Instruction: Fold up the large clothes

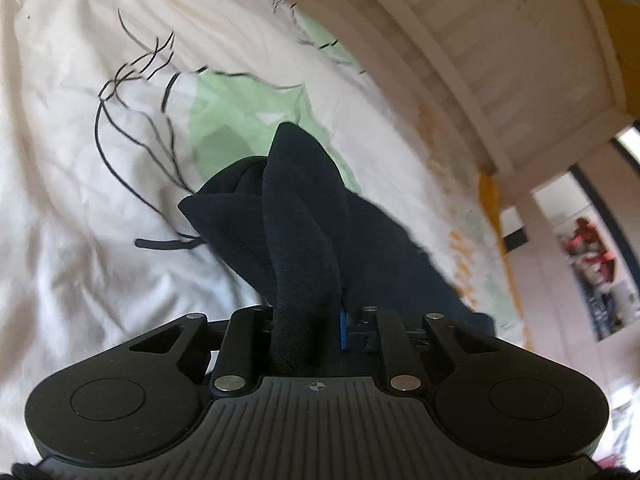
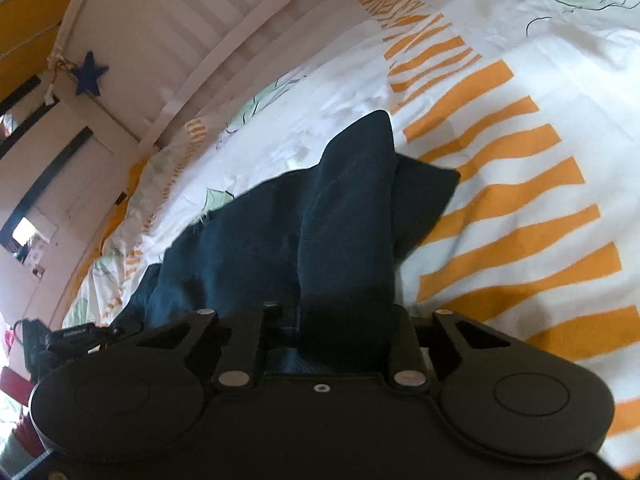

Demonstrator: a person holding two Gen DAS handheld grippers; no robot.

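A dark navy garment lies on a bed. My left gripper is shut on a bunched fold of it, and the cloth stands up between the jaws and hides the fingertips. In the right wrist view the same dark garment rises in a peak from my right gripper, which is shut on another part of it. The rest of the cloth trails down to the left onto the bed. Both grippers hold the cloth a little above the duvet.
The bed has a white duvet with green patches, black line drawings and orange stripes. A white slatted bed rail runs along the far side, with a blue star hung on it. The room's wall and door lie beyond.
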